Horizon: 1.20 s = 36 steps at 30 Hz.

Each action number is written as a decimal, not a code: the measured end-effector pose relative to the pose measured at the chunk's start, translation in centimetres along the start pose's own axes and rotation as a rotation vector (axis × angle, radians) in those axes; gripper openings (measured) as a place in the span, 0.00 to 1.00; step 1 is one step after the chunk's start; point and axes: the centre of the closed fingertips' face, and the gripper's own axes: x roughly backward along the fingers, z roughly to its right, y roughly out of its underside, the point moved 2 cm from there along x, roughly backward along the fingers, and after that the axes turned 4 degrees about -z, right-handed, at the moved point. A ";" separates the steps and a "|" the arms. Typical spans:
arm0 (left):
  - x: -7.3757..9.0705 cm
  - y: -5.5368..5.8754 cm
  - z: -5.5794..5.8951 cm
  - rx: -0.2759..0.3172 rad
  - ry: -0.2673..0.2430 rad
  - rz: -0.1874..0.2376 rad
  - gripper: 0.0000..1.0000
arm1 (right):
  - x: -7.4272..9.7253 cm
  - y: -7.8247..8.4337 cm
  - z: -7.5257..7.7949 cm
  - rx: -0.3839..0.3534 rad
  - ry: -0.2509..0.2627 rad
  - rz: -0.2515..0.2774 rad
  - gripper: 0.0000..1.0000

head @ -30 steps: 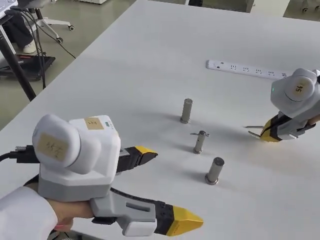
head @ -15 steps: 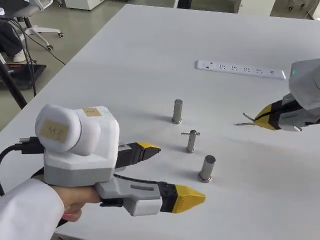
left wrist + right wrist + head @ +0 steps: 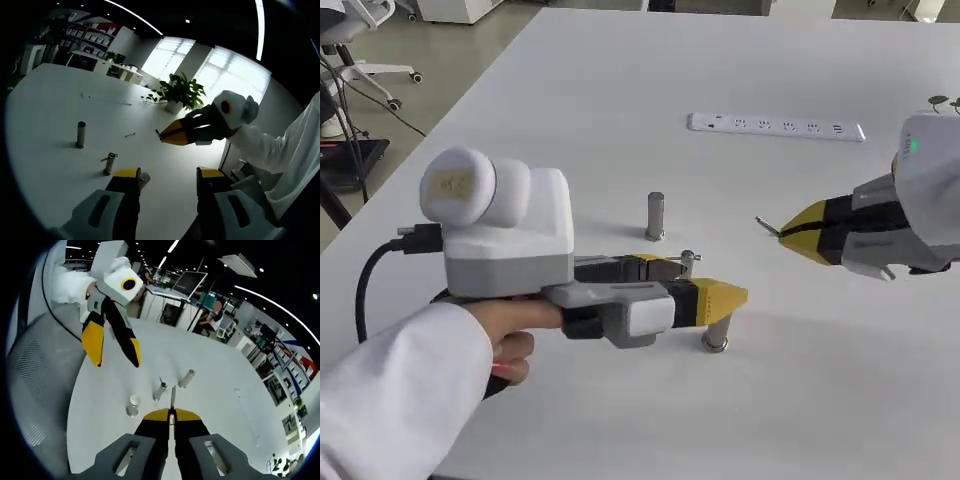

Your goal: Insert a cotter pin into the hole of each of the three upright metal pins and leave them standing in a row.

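Yellow-tipped, clamped the right gripper [image 3: 785, 232] on a cotter pin [image 3: 767, 226] above the bench [image 3: 620, 100], apart from the row. Held the left gripper [image 3: 169, 175] jaws apart at the nearest metal pin [image 3: 716, 338]. Found middle pin [image 3: 688, 262] cross-pinned, far pin [image 3: 655, 215] bare, all upright.

Wide open table [image 3: 880, 340] to the right of the row, and the right gripper [image 3: 786, 232], clamped on a cotter pin [image 3: 767, 226], has a bare lane across to the pins. The far pin [image 3: 655, 216] stands free on every side. Nearer in it gets tight: the left gripper [image 3: 692, 285], jaws spread wide, hangs across the middle pin [image 3: 688, 266] and the near pin [image 3: 715, 338], blocking that side. The power strip [image 3: 775, 126] lies well behind the row.
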 end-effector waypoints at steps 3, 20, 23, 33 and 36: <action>-0.6 0.5 -0.1 -0.005 -0.001 -0.039 0.41 | 0.1 -0.6 -1.0 -0.001 0.001 0.028 0.00; -1.7 0.2 0.2 0.114 0.048 -0.059 0.09 | -0.1 -1.7 -4.6 0.122 0.004 0.019 0.00; -1.7 0.2 0.3 0.133 0.058 -0.061 0.06 | 0.0 -1.9 -4.8 0.134 0.005 0.020 0.00; -1.7 0.4 0.5 0.175 0.074 -0.074 0.01 | -0.1 -2.0 -5.3 0.150 0.001 0.013 0.00; -1.7 0.6 0.5 0.185 0.077 -0.085 0.01 | -0.1 -2.1 -5.4 0.159 0.000 0.012 0.00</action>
